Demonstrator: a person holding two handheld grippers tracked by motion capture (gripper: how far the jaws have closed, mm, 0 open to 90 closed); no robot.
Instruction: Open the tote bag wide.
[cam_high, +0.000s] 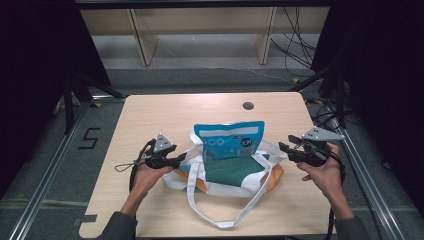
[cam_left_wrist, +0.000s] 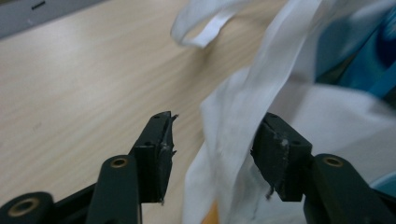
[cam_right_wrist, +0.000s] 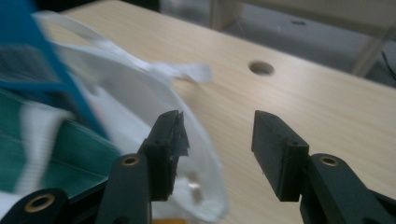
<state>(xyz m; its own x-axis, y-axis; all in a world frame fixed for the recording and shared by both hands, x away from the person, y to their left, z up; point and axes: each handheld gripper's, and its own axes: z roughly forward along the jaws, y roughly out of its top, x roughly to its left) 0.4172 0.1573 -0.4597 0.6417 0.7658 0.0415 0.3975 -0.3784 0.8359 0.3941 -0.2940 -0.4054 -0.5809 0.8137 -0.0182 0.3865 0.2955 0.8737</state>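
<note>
tote bag (cam_high: 227, 172) sits at the centre of the high view, white with a green and orange panel, its mouth slumped open and a blue snack packet (cam_high: 229, 141) standing up out of it, leaning toward the upper middle of the frame. one long white strap (cam_high: 220, 215) loops down toward the bottom edge of the table (cam_high: 150, 115).

we see our left gripper (cam_high: 181, 159) just left of the bag with its jaws parted; in the left gripper view a fold of white fabric (cam_left_wrist: 233, 140) hangs between them, brushing the right-hand jaw but not pinched. our right gripper (cam_high: 283, 147) is at the bag's right edge, jaws parted with nothing between them, the bag's rim (cam_right_wrist: 140, 88) beside its left jaw.

our worry: with neither side of the mouth held, the cloth may sag and the packet, only partly in, could tip over the rim onto the table. we also judge that loose fabric might snag on the left jaw as it pulls away, dragging the bag sideways. the trailing strap could catch a sleeve.
</note>
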